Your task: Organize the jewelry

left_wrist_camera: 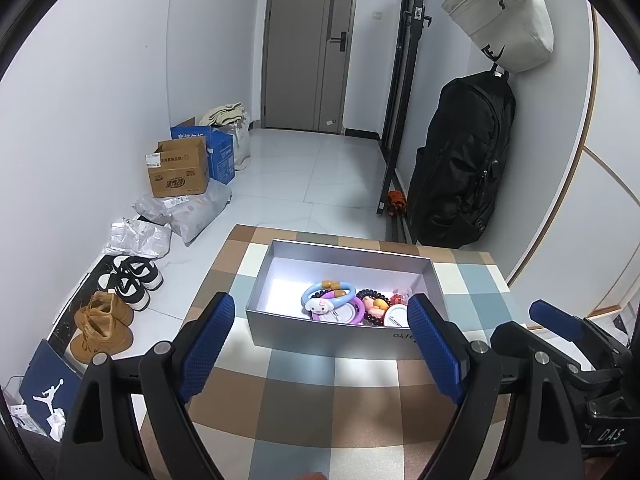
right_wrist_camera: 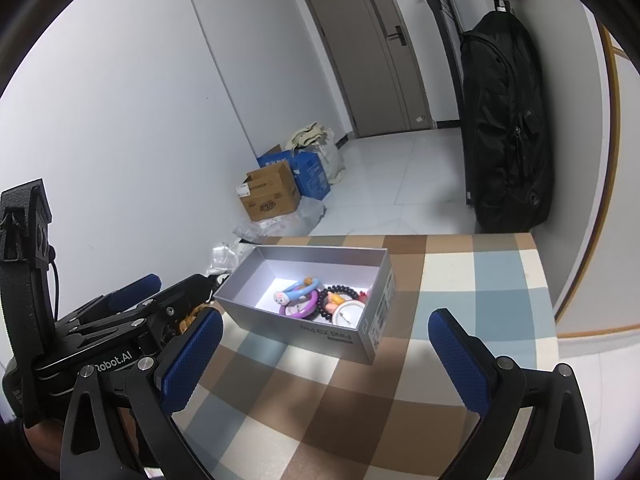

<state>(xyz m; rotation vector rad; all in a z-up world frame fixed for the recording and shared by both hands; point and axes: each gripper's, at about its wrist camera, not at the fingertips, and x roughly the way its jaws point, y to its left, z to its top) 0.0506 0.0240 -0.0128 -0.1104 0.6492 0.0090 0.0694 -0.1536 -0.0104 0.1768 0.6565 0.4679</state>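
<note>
— Where is the jewelry [left_wrist_camera: 344, 306] sitting?
— In the grey box [left_wrist_camera: 280, 320] lying on the checkered worktop [left_wrist_camera: 320, 400]. Left claw [left_wrist_camera: 324, 344] and right claw [right_wrist_camera: 326, 356] are both hanging spread, gripping nothing.
— And behind?
— Cardboard boxes [left_wrist_camera: 180, 170] and shoes [left_wrist_camera: 132, 280] are lining the wall.

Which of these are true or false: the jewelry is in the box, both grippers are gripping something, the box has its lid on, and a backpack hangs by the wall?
1. The jewelry lies inside the grey box. True.
2. Both grippers grip something. False: the left gripper and right gripper are open and hold nothing.
3. The box has its lid on. False: it is open on top.
4. A black backpack hangs by the wall. True.
5. The box sits on a checked tablecloth. True.
</note>
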